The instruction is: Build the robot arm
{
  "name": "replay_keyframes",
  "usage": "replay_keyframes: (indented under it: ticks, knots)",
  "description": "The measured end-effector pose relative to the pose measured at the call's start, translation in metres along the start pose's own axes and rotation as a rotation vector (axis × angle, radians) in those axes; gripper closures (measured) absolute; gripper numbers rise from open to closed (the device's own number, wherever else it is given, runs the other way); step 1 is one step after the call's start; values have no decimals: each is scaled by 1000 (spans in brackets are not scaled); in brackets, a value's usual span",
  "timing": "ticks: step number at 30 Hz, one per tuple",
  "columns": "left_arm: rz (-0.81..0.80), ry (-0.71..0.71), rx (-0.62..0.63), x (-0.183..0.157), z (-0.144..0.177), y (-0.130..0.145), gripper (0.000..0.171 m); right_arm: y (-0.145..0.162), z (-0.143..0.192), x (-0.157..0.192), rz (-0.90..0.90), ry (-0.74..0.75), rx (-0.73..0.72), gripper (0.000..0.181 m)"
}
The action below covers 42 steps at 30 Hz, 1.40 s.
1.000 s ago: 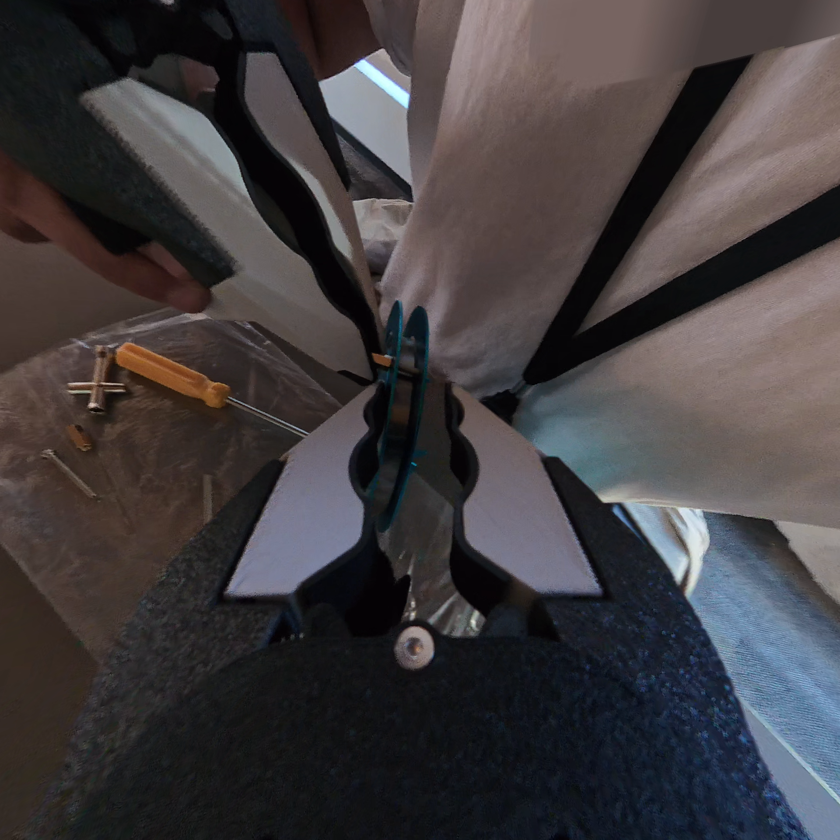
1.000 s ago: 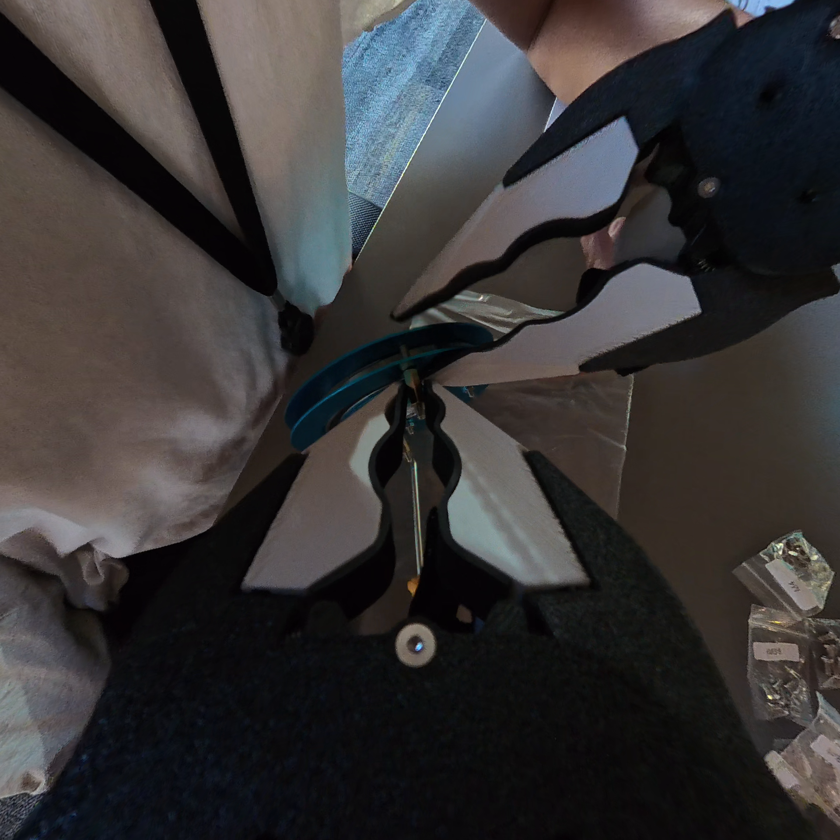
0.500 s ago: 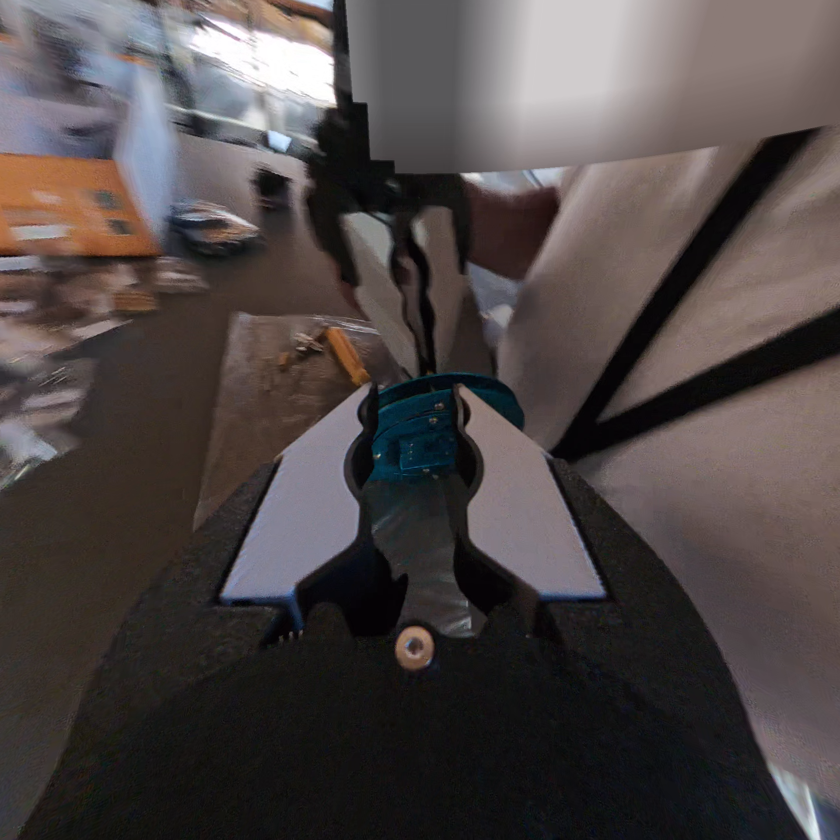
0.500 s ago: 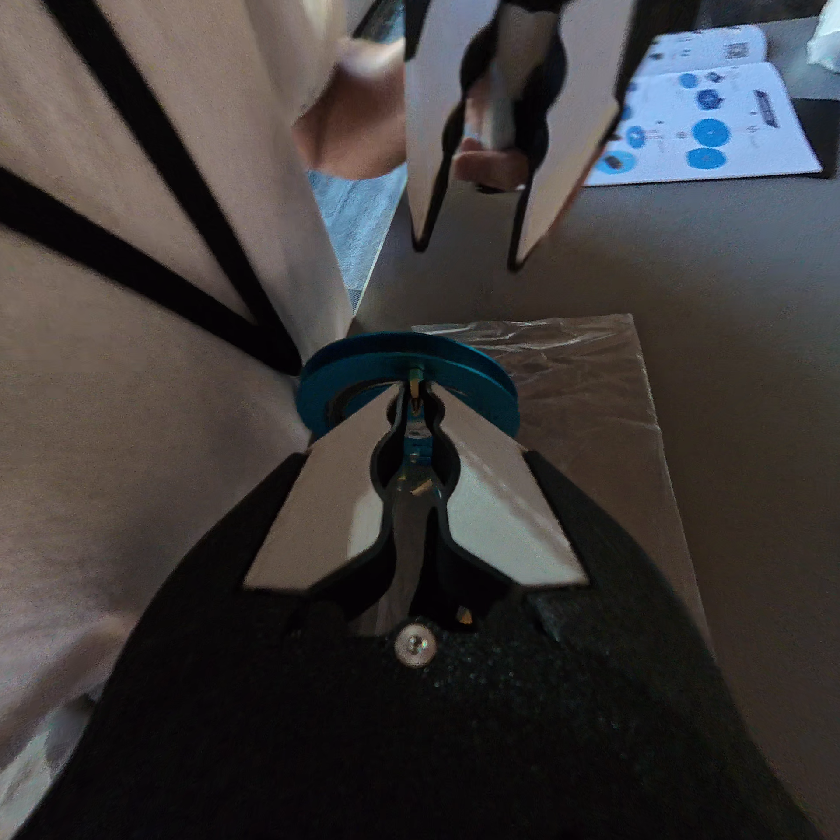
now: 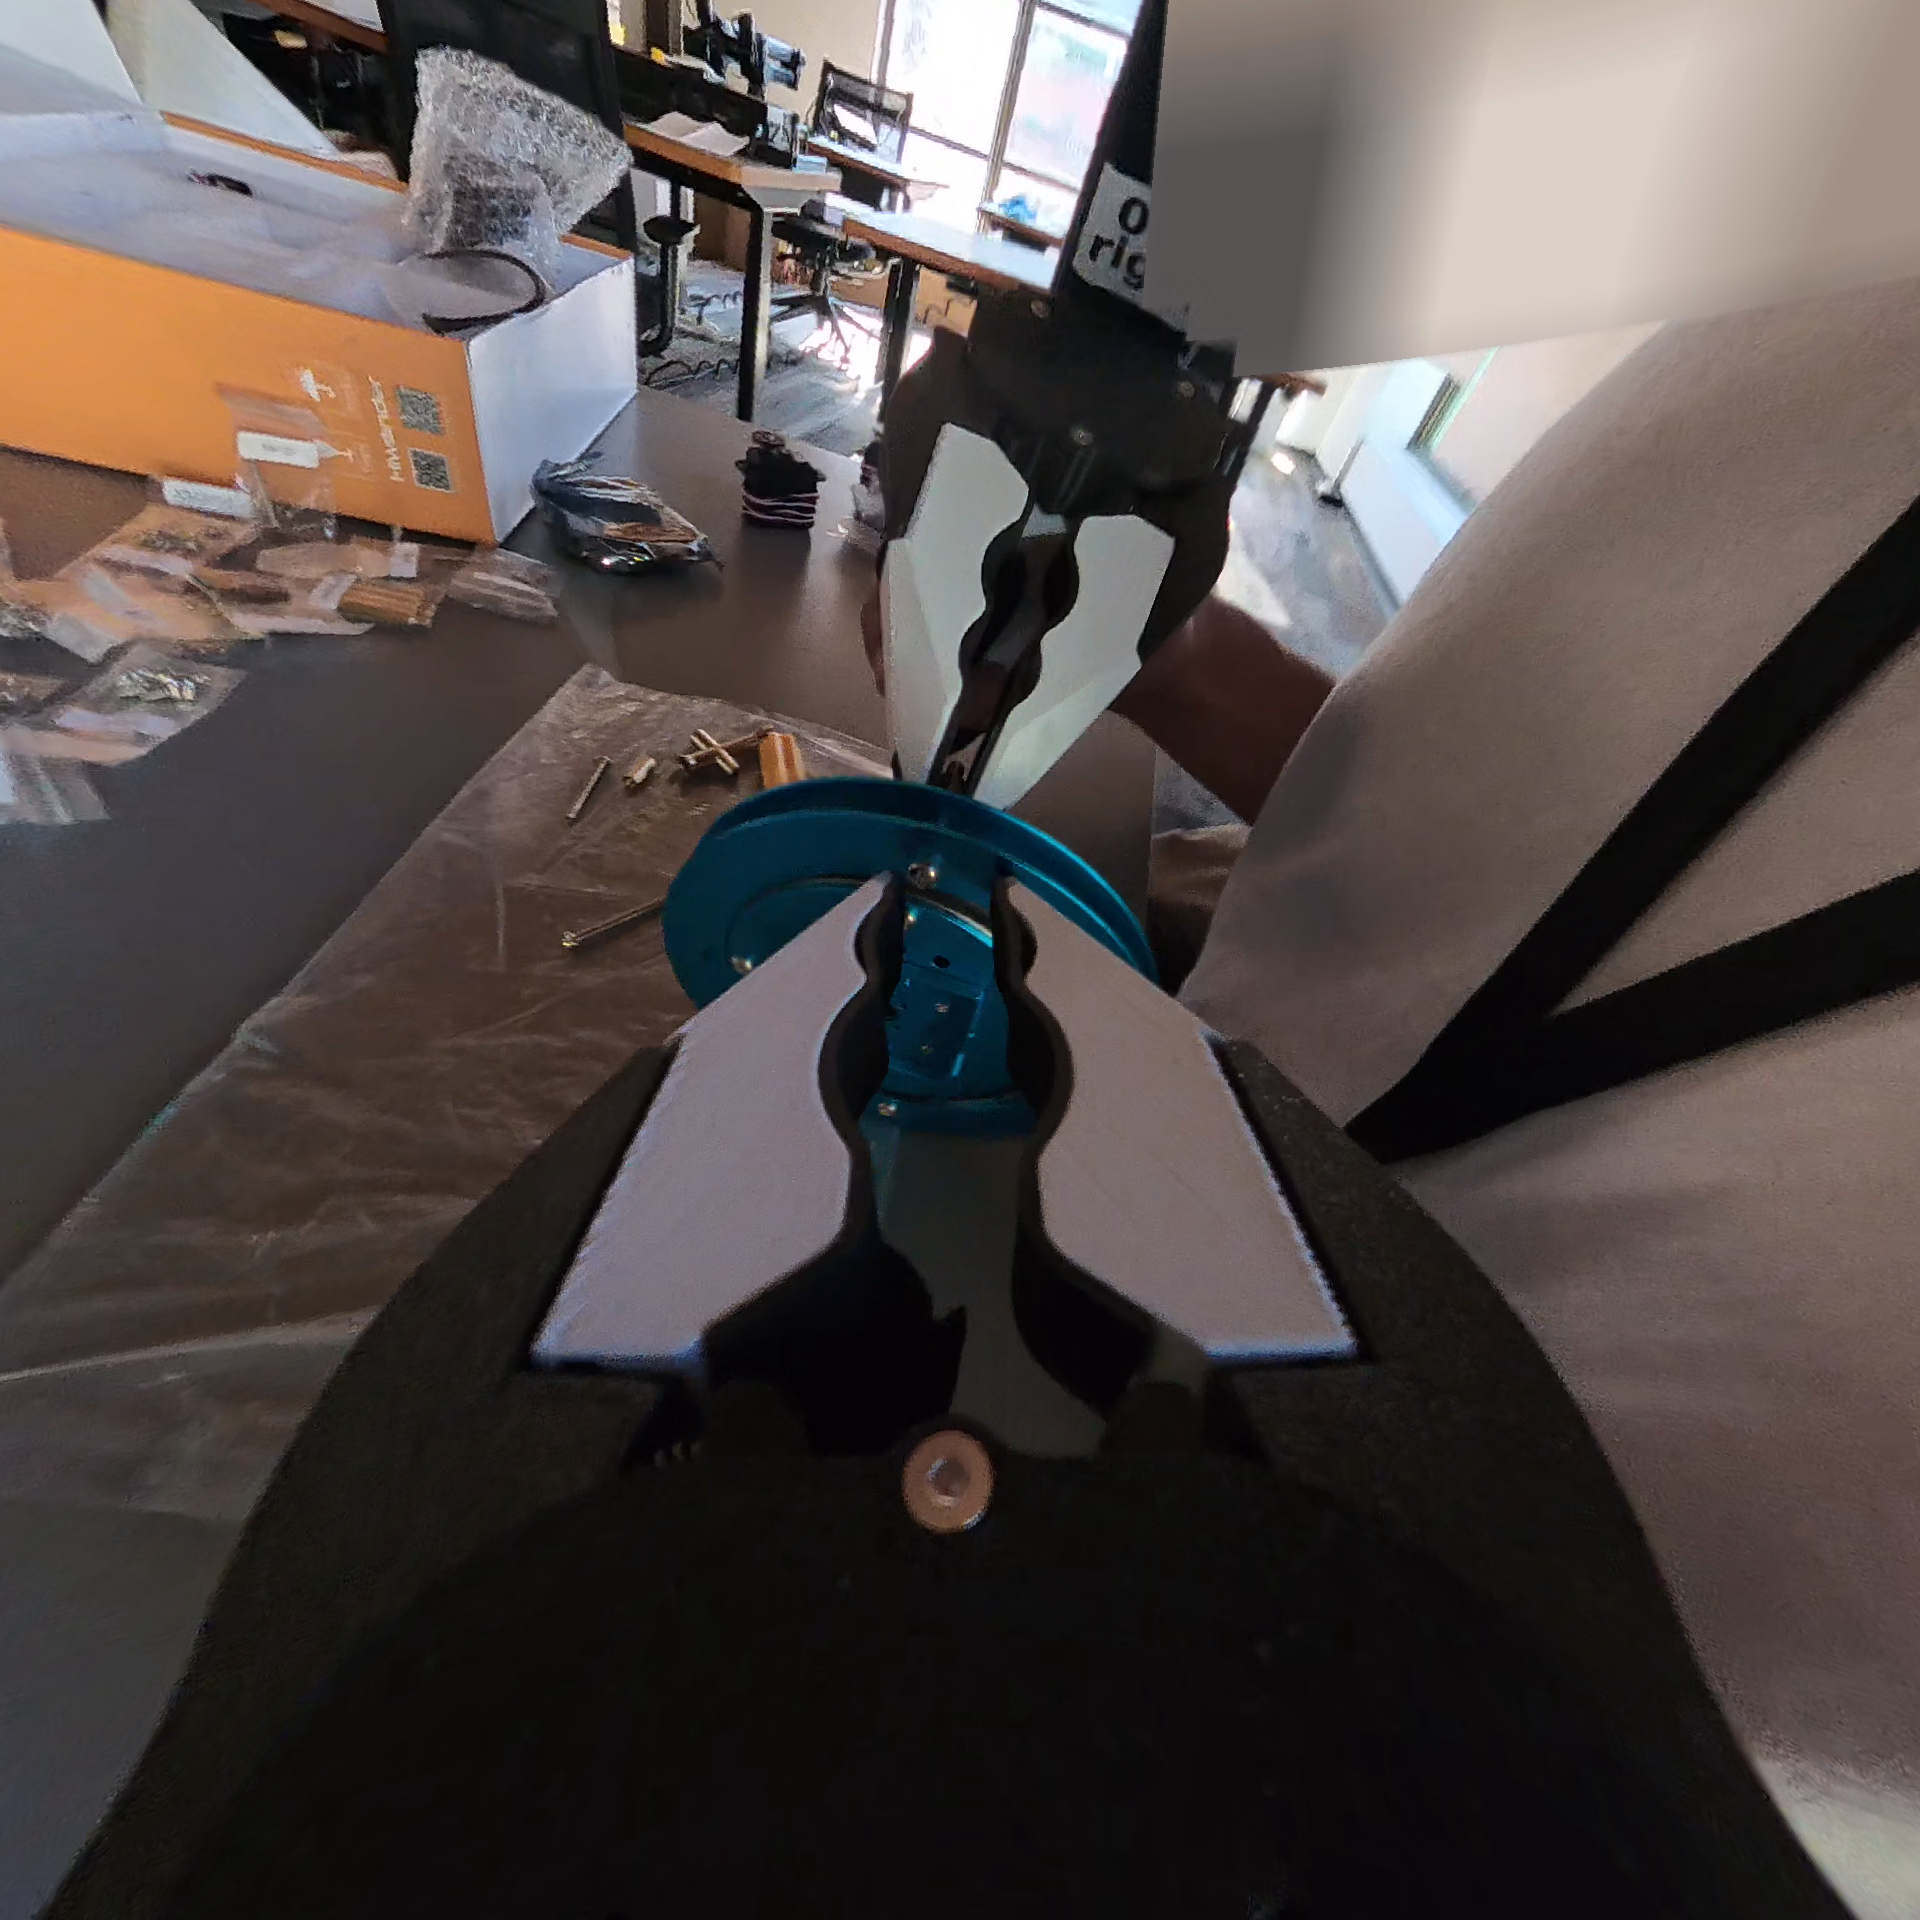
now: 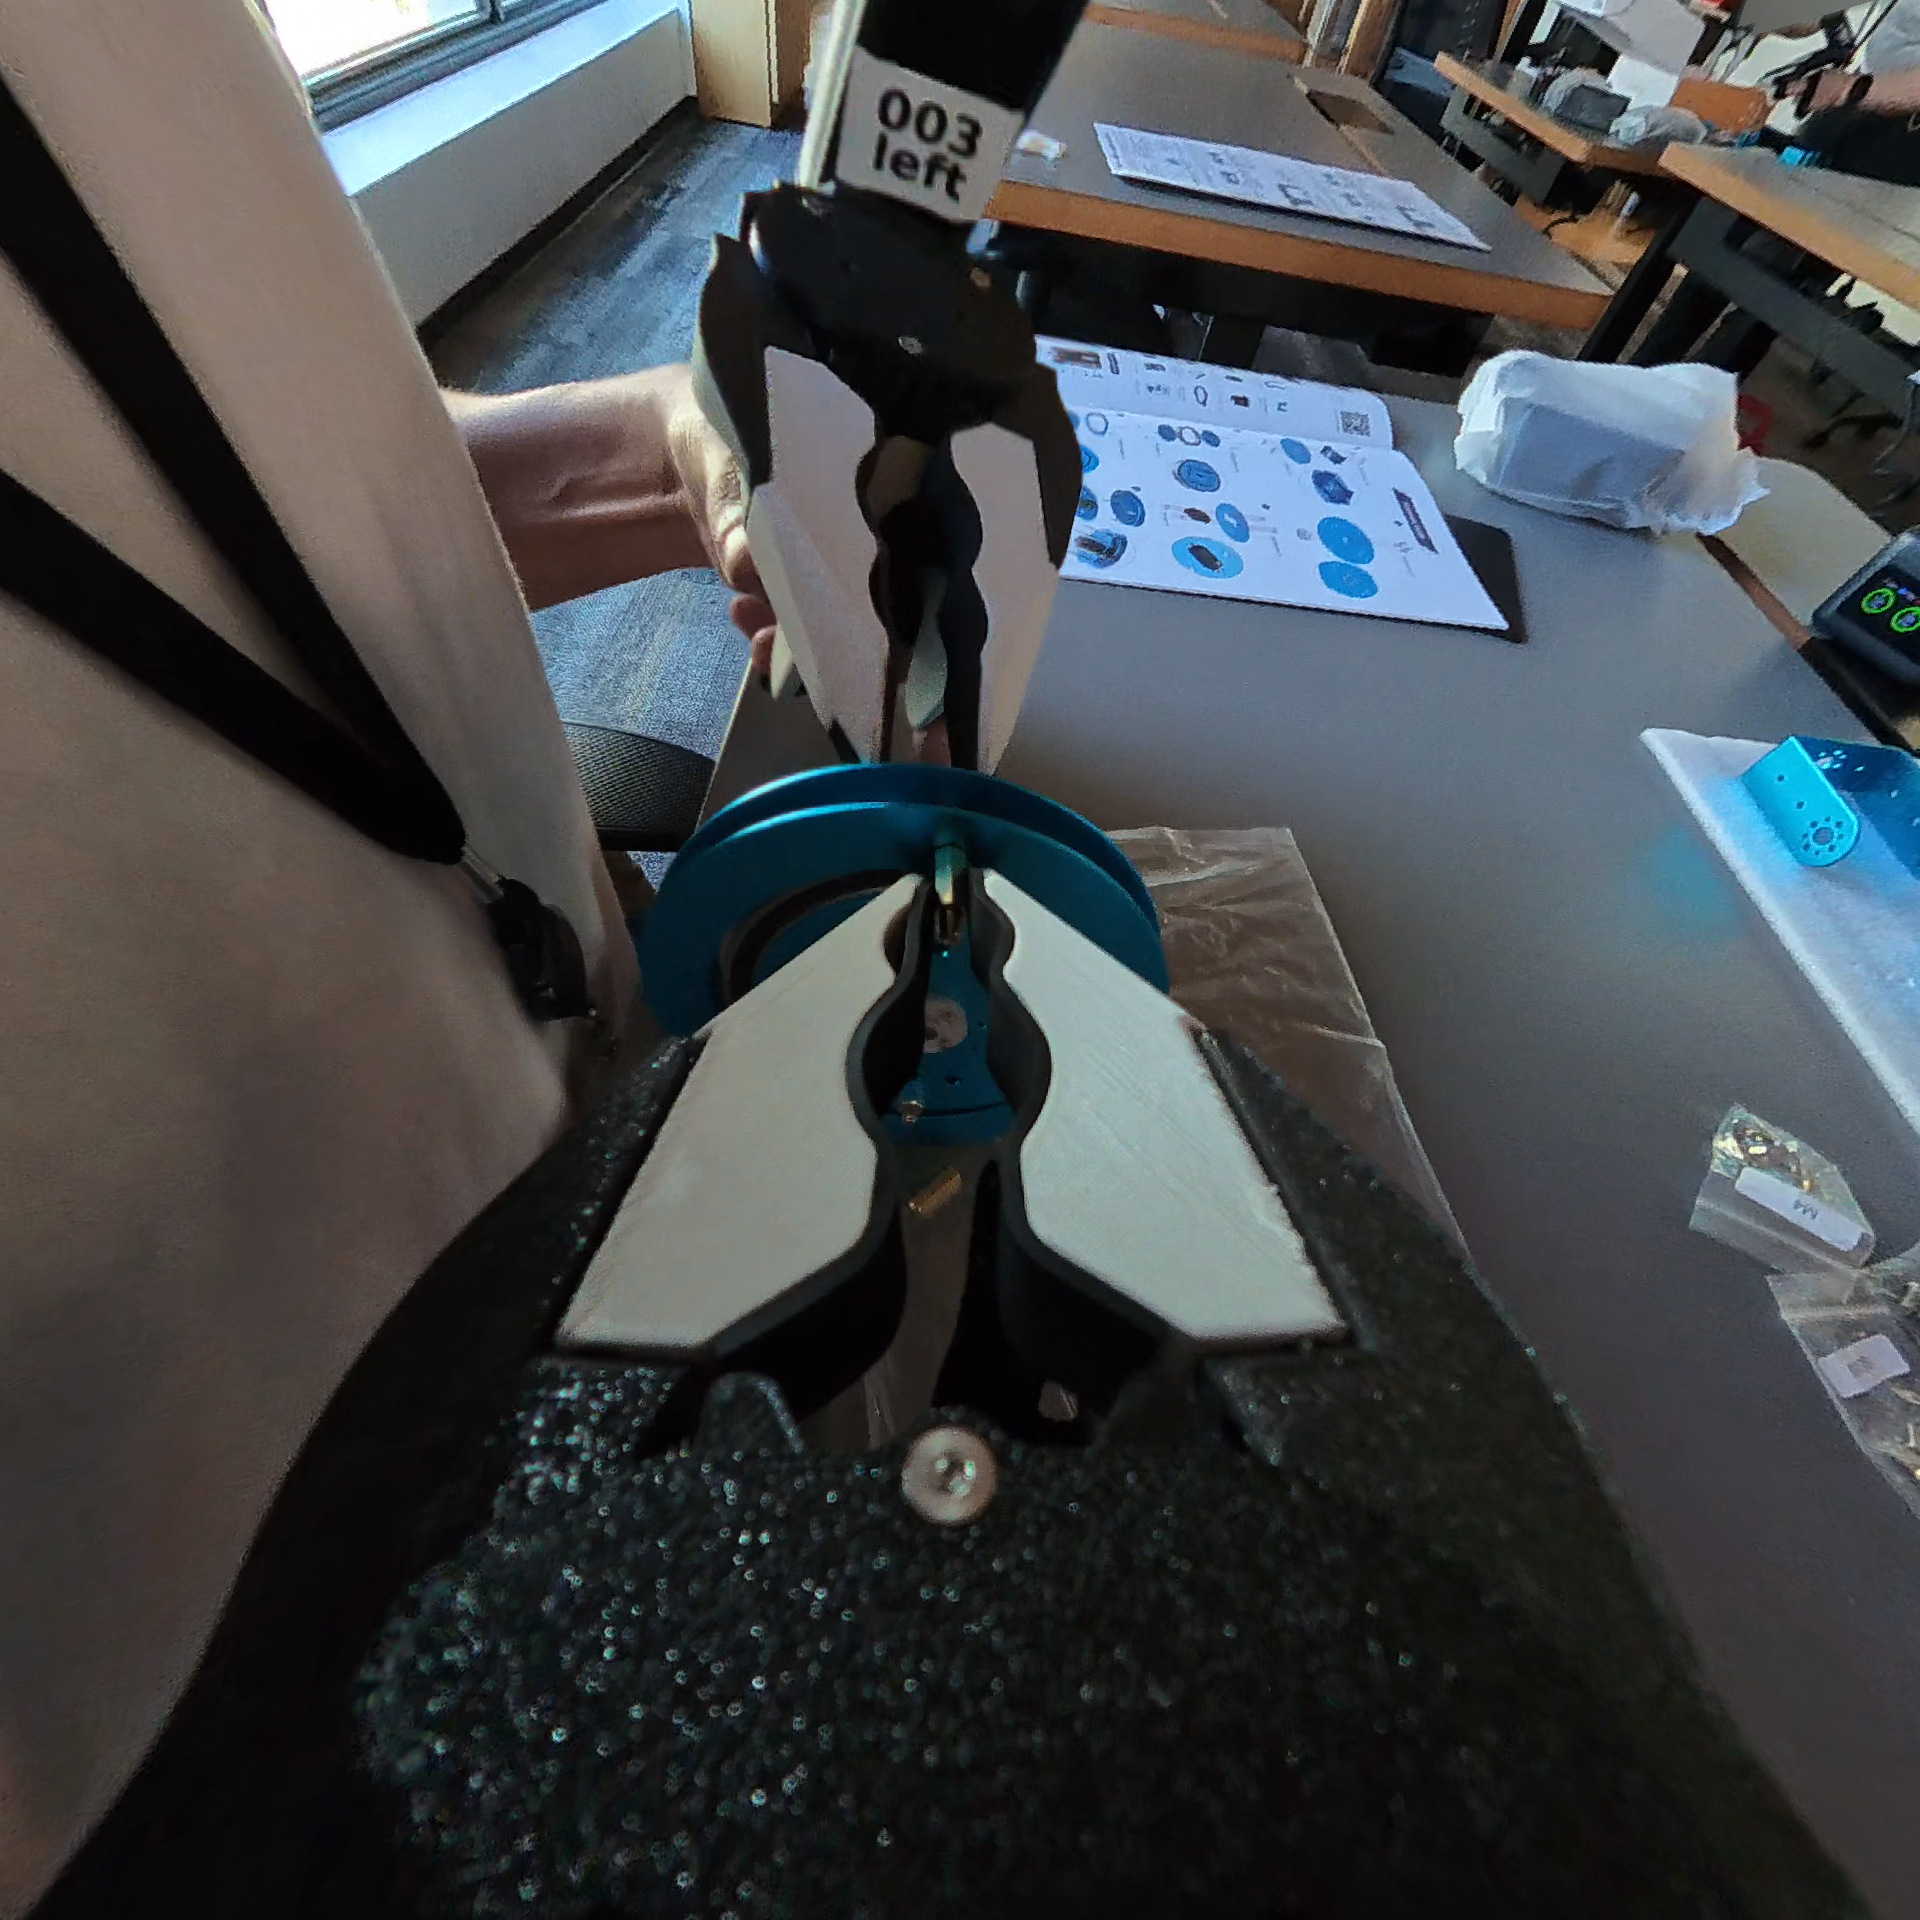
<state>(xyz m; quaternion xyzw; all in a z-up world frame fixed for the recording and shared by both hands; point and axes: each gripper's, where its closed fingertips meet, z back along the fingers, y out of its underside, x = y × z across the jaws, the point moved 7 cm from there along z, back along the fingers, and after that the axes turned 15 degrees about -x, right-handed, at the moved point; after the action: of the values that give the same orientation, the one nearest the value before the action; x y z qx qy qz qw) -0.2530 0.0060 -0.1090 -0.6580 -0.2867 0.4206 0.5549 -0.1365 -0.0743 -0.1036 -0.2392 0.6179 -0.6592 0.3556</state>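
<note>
Left wrist view, left gripper [image 5: 940, 894] nearly closed on one blue double-disc wheel assembly [image 5: 831, 883] above a clear plastic sheet [image 5: 416, 1039], right gripper [image 6: 951, 883] likewise pinched on the wheel's opposite side, one orange box [image 5: 208, 353] behind the wheel, two grippers counted.

Sunlit office: windows [image 5: 997, 94], wooden desks [image 6: 1299, 239], grey carpet [image 6: 582, 281].

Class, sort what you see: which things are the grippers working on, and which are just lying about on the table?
In hand: blue wheel, gripped by left gripper; small brass part, pinched by right gripper.
Lying about: orange box, loose screws, instruction booklet, parts bags.
</note>
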Motion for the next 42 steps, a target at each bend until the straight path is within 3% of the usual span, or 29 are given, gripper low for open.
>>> replay_keyframes:
  ticks: [6, 11, 15, 20, 34, 42]
  knots:
    - [-183, -87, 35, -4, 12, -40, 153, -2, -4, -1, 55, 79, 48, 177]
    - [-349, -9, 406, -15, -12, -46, 152, -9, -10, 3, 123, 165, 166, 177]
    - [-434, 99, 646, -8, -19, -54, 151, -9, -13, 6, 128, 170, 164, 177]
    - [-487, 238, 835, -4, -29, -51, 148, -7, -15, 8, 113, 161, 136, 176]
    - [-436, 293, 1053, 1, -45, -40, 156, -8, -15, 11, 102, 154, 129, 176]
    - [-503, 332, 1089, 0, -49, -40, 156, -7, -13, 12, 64, 160, 106, 175]
